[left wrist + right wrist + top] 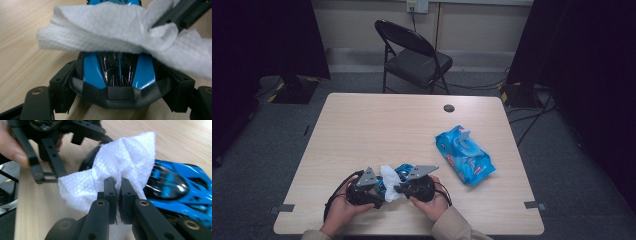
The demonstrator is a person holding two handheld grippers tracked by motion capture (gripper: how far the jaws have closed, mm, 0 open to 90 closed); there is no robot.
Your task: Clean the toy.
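A blue and black toy car (117, 72) sits between my left gripper's (117, 93) jaws, which press on its two sides just above the table. A crumpled white wipe (112, 27) lies across the car's top. My right gripper (118, 187) is shut on that wipe (120, 162), and the car (180, 187) is just behind it to the right. In the high view both grippers meet near the table's front edge: the left gripper (379, 194) and right gripper (398, 188) face each other, with the wipe (389, 181) and the car (404, 170) between them.
A blue pack of wipes (464, 155) with its lid flap up lies on the right of the wooden table (377, 120). A round cable hole (449, 108) is near the far edge. A black folding chair (414, 52) stands beyond the table.
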